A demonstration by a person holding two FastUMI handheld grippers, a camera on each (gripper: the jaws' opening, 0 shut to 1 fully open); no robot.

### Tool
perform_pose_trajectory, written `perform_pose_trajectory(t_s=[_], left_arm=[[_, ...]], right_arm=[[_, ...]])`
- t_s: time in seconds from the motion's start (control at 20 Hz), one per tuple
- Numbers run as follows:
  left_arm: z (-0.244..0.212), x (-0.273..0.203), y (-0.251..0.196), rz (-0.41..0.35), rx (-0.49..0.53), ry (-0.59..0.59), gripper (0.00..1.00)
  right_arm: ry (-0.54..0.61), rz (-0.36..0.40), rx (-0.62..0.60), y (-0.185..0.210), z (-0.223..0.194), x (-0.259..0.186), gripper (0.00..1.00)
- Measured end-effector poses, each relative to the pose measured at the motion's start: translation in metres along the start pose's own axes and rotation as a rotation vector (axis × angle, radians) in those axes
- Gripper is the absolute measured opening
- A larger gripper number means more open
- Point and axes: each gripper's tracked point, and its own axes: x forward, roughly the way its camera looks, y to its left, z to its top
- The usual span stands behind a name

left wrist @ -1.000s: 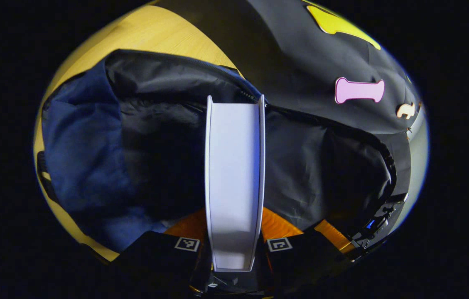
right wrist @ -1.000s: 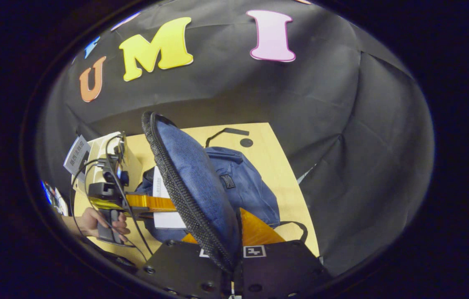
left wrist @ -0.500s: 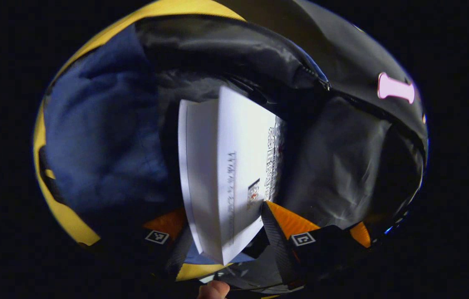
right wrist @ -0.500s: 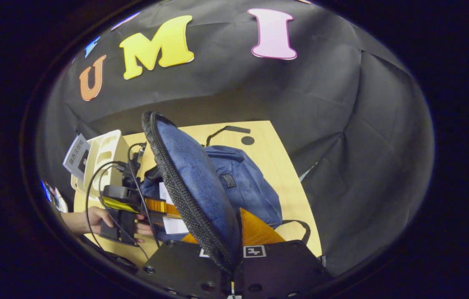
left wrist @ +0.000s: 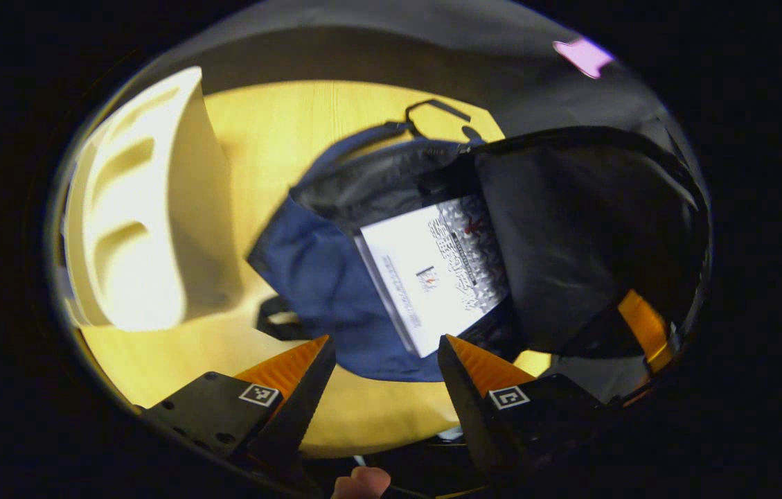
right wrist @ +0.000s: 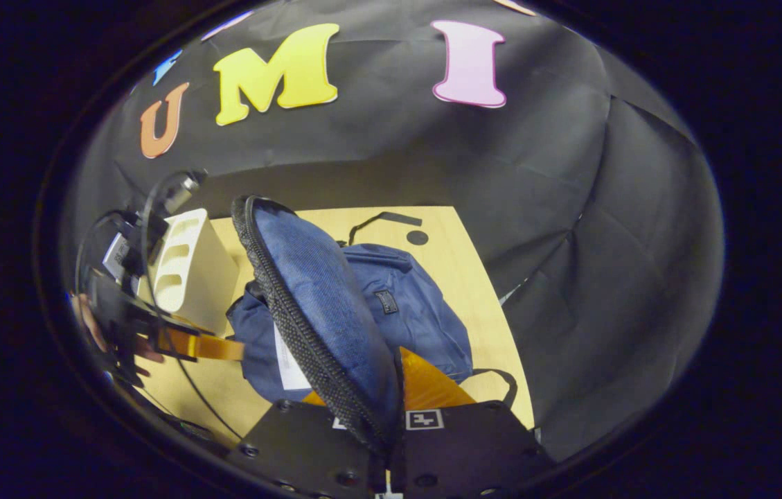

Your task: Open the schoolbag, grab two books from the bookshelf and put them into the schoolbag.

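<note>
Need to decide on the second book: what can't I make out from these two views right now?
- Book lower end: left gripper view, hidden inside the schoolbag.
- Bag interior: same view, too dark to tell whether another book lies there.
- Bookshelf contents: slots face away.
- Left claw tips: right gripper view, behind the raised flap.

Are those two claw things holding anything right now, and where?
The right gripper pinches the schoolbag's flap at its zipper edge. The left gripper is open, holding nothing.
</note>
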Motion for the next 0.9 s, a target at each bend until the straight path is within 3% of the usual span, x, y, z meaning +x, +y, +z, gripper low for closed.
perform_pose_trajectory(t_s=[0.15,0.45,0.7,0.85,0.9], left_arm=[[0.017,-0.05,0.033,0.111,0.07,-0.15,0.94],[0.032,-0.153,0.119,0.297,0.045,-0.373,0.93],[0.026,-0.212,0.189,0.325,-0.126,-0.427,0.94],[0.033,-0.232,0.224,0.296,-0.215,-0.418,0.97],[0.037,-0.234,0.237,0.297,-0.23,-0.413,0.93]], right_arm=[[-0.002,-0.008,-0.019,0.007,-0.003,-0.001,0.0],[0.004,-0.035,-0.05,0.012,-0.004,-0.005,0.0],[0.011,-0.054,-0.102,0.027,-0.007,-0.005,0.0],[0.019,-0.056,-0.105,0.034,-0.009,-0.006,0.0],[0.02,-0.059,-0.106,0.035,-0.009,-0.006,0.0]])
